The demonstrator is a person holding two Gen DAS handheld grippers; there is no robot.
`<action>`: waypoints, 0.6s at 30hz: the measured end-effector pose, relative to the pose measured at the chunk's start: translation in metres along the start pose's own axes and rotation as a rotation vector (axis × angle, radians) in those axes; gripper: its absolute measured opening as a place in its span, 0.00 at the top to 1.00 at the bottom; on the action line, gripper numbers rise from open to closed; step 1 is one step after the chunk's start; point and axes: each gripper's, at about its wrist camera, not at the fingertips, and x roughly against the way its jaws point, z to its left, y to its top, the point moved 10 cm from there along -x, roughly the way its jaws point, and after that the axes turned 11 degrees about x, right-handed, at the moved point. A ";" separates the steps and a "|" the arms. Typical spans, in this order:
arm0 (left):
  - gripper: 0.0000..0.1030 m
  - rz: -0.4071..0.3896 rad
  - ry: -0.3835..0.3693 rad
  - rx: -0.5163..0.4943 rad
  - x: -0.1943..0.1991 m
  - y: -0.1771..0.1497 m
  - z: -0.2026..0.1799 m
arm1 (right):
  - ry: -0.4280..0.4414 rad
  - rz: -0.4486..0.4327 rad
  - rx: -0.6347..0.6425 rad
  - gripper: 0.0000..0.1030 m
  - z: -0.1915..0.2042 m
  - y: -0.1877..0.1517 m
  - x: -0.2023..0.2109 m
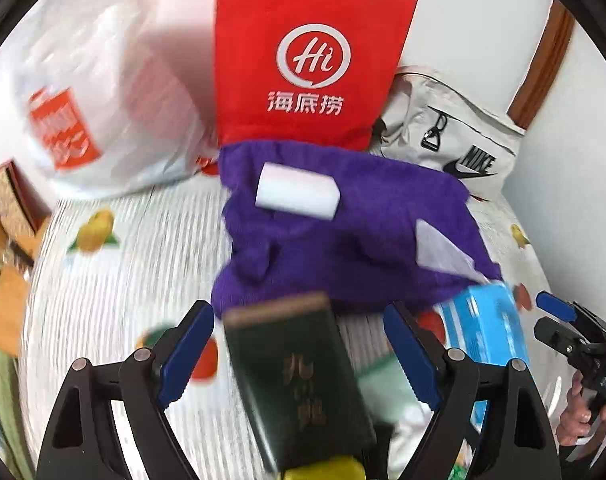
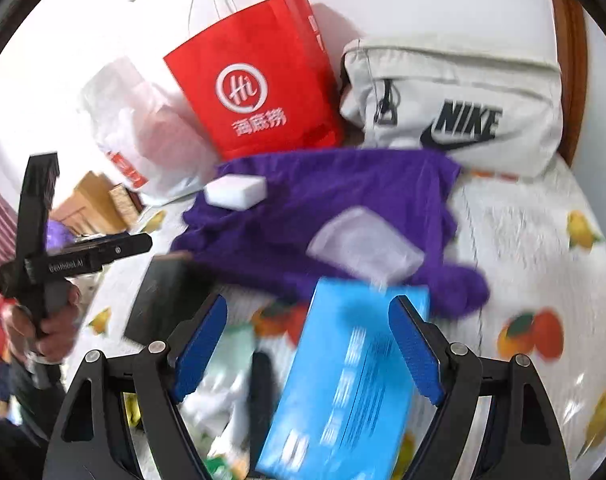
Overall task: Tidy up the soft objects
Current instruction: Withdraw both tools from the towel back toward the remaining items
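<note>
Place: a bed (image 2: pixel 523 240) with a white cover that has fruit pictures on it; bags stand at the back by the wall
Soft things: a purple cloth (image 2: pixel 343 200) lies bunched in the middle of the bed; a white sponge block (image 2: pixel 236 193) sits on its left part; a thin clear bag (image 2: pixel 367 248) lies on its right part
Other things: a red paper bag (image 2: pixel 255 84), a white plastic bag (image 2: pixel 143 132) and a pale Nike bag (image 2: pixel 463 100) stand behind the cloth; a dark green box (image 1: pixel 295 380) and a blue box (image 2: pixel 351 380) lie in front of it
Left hand-held gripper (image 1: pixel 299 354): jaws spread wide; nothing in them; the green box lies below
Right hand-held gripper (image 2: pixel 307 344): jaws spread wide; nothing in them; the blue box lies below
Step now: I think both are getting ready to pick up a soft thing; nothing is held yet
Next move: probably reach over the boxes to the purple cloth or the sponge; come down softly and pinch a fold, because cloth slips and drags what sits on it
</note>
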 end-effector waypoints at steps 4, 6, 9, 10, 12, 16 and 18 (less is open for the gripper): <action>0.16 -0.031 -0.030 0.022 0.023 -0.029 0.010 | -0.111 0.044 0.015 0.20 0.002 -0.026 0.015; 0.16 -0.024 -0.019 0.002 0.027 -0.049 0.013 | -0.113 0.049 0.011 0.20 0.006 -0.039 0.022; 0.16 0.041 -0.066 -0.013 0.030 -0.082 0.012 | -0.095 0.055 0.004 0.20 0.016 -0.058 0.030; 0.16 0.040 -0.077 -0.013 0.032 -0.089 0.012 | -0.095 0.052 0.009 0.20 0.020 -0.064 0.035; 0.16 0.037 -0.087 -0.028 0.035 -0.106 0.012 | -0.099 0.042 0.033 0.20 0.028 -0.075 0.043; 0.16 0.067 -0.095 -0.033 0.028 -0.132 0.019 | -0.092 0.034 0.061 0.20 0.045 -0.098 0.053; 0.16 0.087 -0.110 -0.030 0.020 -0.143 0.022 | -0.075 0.042 0.054 0.20 0.050 -0.111 0.052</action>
